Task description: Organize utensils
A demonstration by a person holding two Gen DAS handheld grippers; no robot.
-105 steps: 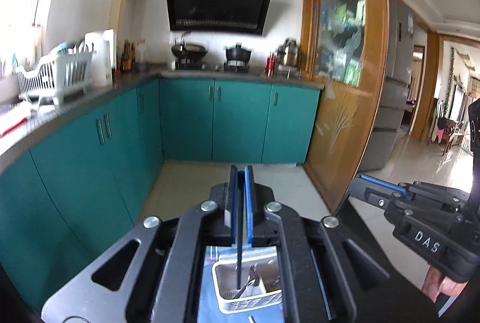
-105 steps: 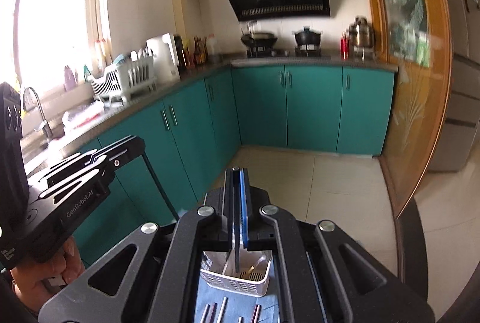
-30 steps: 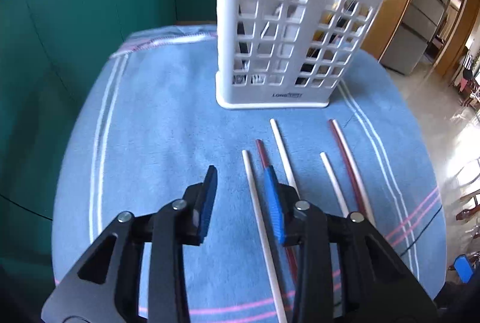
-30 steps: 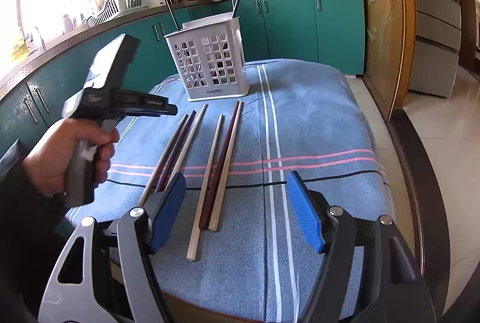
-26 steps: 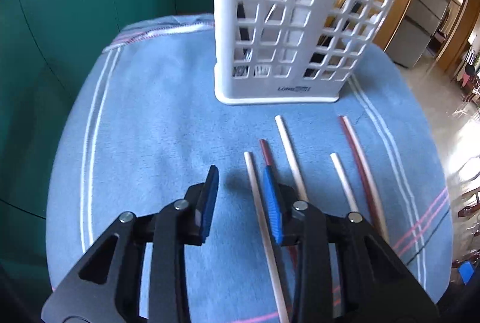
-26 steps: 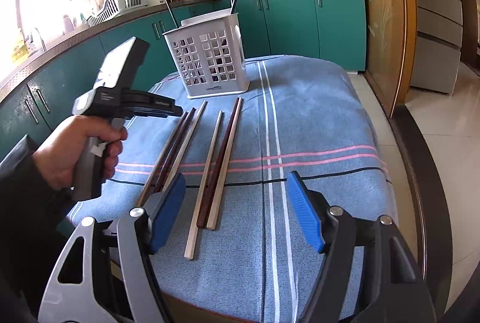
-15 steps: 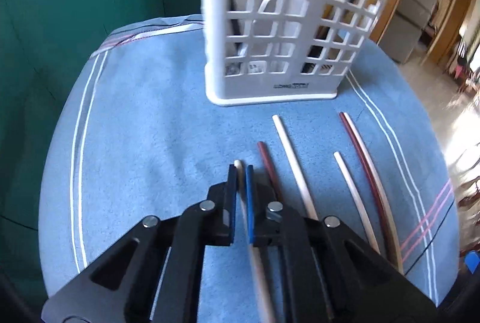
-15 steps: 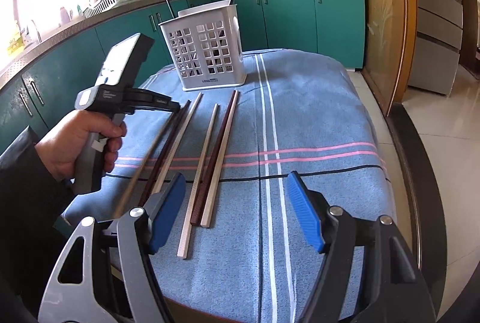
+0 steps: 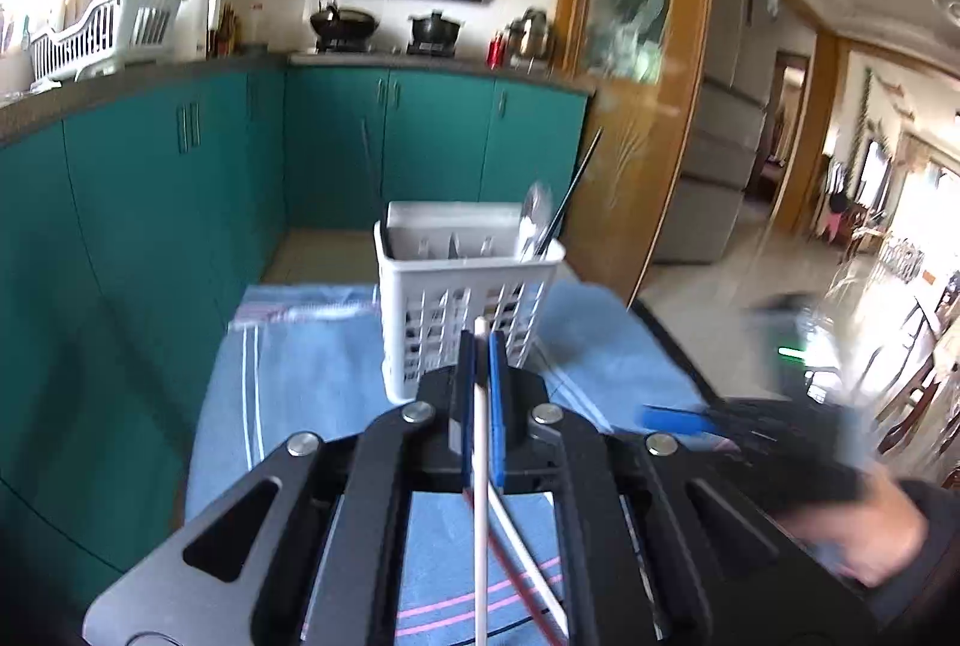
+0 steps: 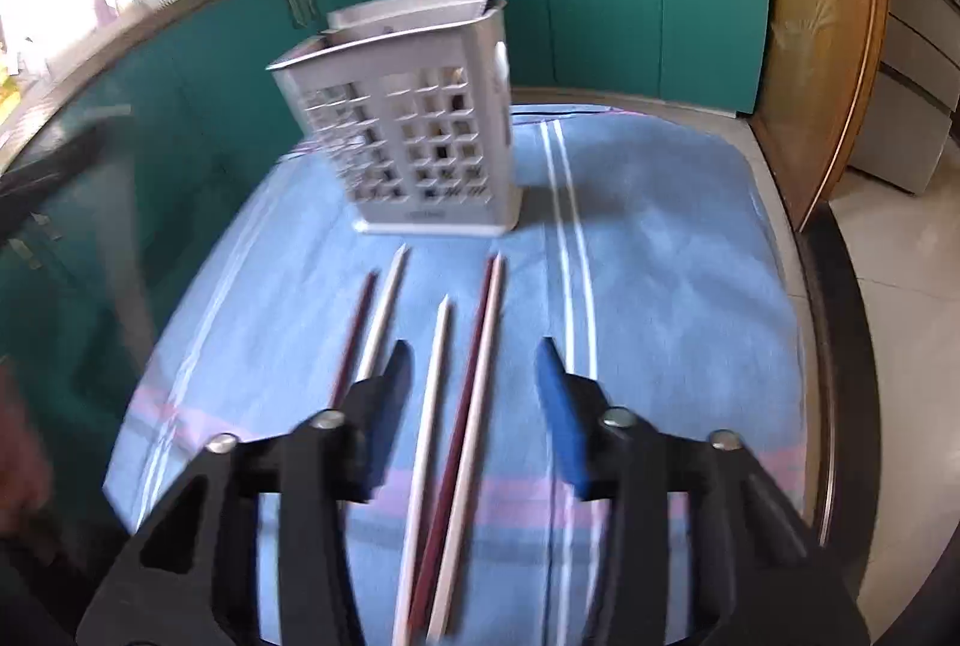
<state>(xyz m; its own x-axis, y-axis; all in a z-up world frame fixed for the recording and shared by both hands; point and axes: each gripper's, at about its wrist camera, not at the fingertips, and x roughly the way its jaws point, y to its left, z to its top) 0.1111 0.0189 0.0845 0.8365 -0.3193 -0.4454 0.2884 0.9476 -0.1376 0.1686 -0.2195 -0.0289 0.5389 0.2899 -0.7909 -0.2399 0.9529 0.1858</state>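
My left gripper (image 9: 478, 346) is shut on a white chopstick (image 9: 480, 496) and holds it above the blue cloth, in front of the white slotted utensil basket (image 9: 462, 310). The basket holds a spoon (image 9: 531, 220) and a dark chopstick. My right gripper (image 10: 474, 364) is open, low over several white and dark red chopsticks (image 10: 474, 376) that lie on the cloth in front of the basket (image 10: 414, 136). A white chopstick (image 10: 429, 394) lies between its fingers. The right gripper also shows blurred in the left wrist view (image 9: 690, 418).
The blue striped cloth (image 10: 660, 286) covers a round table with a dark rim. Teal kitchen cabinets (image 9: 150, 178) stand left and behind, a wooden glass door (image 9: 636, 106) to the right. A blurred dark shape (image 10: 54, 166), the left gripper, is at the left.
My left gripper has lifted the white chopstick off the cloth and tilted up to face the basket. My right gripper has moved forward and down over the lying chopsticks, still open.
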